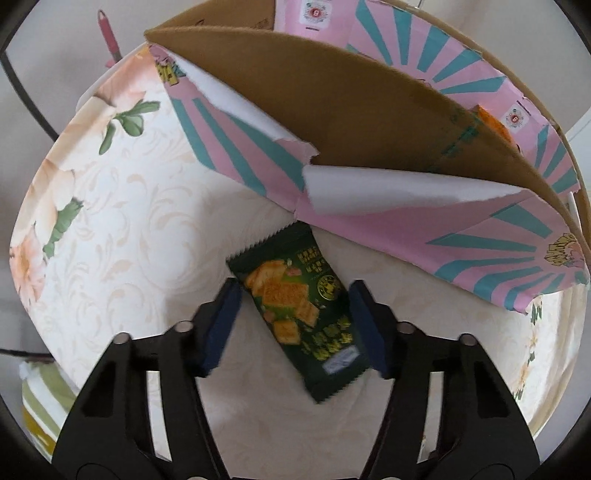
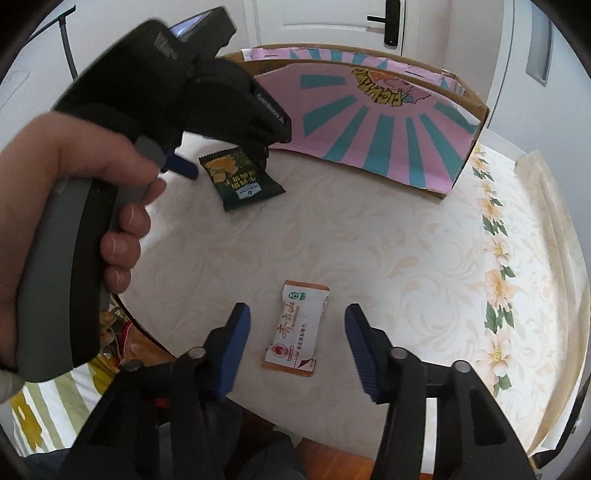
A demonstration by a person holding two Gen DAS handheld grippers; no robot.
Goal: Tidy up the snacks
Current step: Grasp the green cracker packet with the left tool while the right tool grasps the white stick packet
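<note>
A dark green snack packet [image 1: 295, 306] lies flat on the round table, just in front of the pink-and-teal cardboard box [image 1: 369, 122]. My left gripper [image 1: 291, 325] is open, its blue pads on either side of the packet, not touching it. The packet also shows in the right wrist view [image 2: 240, 177], under the left gripper [image 2: 221, 162]. A white and orange snack packet [image 2: 297, 328] lies on the table between the open fingers of my right gripper [image 2: 295, 347], apart from both pads. The box [image 2: 376, 129] stands open at the far side.
The table [image 2: 406, 258] has a cream floral cloth, with its edge close on the near left and right. A striped cushion [image 2: 51, 417] sits below the table at left. A white door [image 2: 325, 22] is behind the box.
</note>
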